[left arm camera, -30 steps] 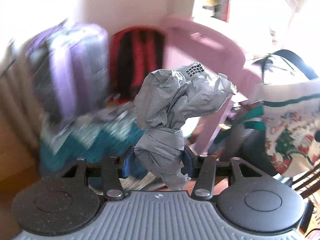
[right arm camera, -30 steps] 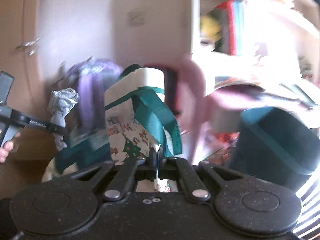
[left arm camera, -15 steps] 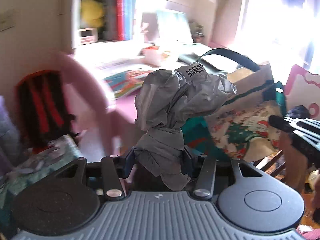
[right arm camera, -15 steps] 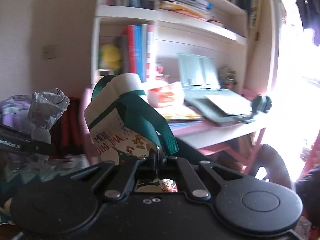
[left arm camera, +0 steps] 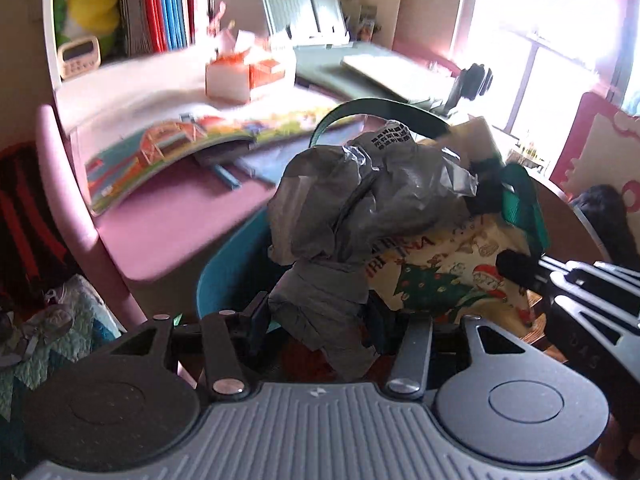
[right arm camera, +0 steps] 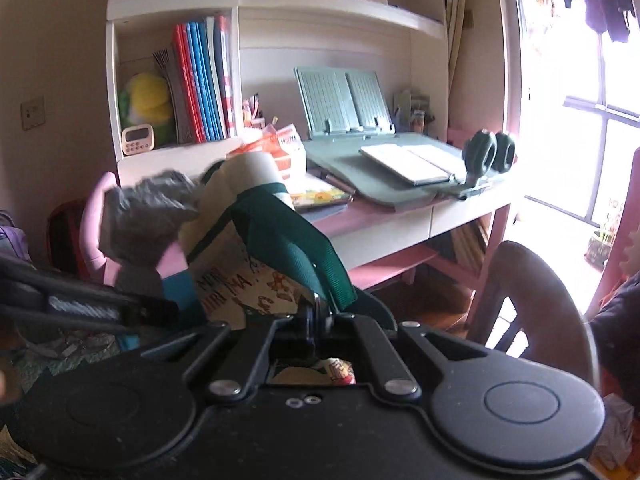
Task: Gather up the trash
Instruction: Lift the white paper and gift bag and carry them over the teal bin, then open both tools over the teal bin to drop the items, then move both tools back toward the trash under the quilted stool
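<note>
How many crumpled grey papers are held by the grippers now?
1: the crumpled grey paper is clamped in the left gripper, beside the Christmas bag. Others may be hidden.

A pink worktop (right arm camera: 400,216) is standing against a pale wall (right arm camera: 60,60), with a white shelf unit (right arm camera: 240,0) rising above it. Books (right arm camera: 200,84) are leaning in one compartment beside a yellow plush toy (right arm camera: 146,98) and a small timer (right arm camera: 137,139). A green book stand (right arm camera: 344,100) is sitting on the worktop. Daylight is pouring through the window (right arm camera: 580,120) at the right, washing out that side. A wall switch (right arm camera: 33,112) is showing at the left.
</note>
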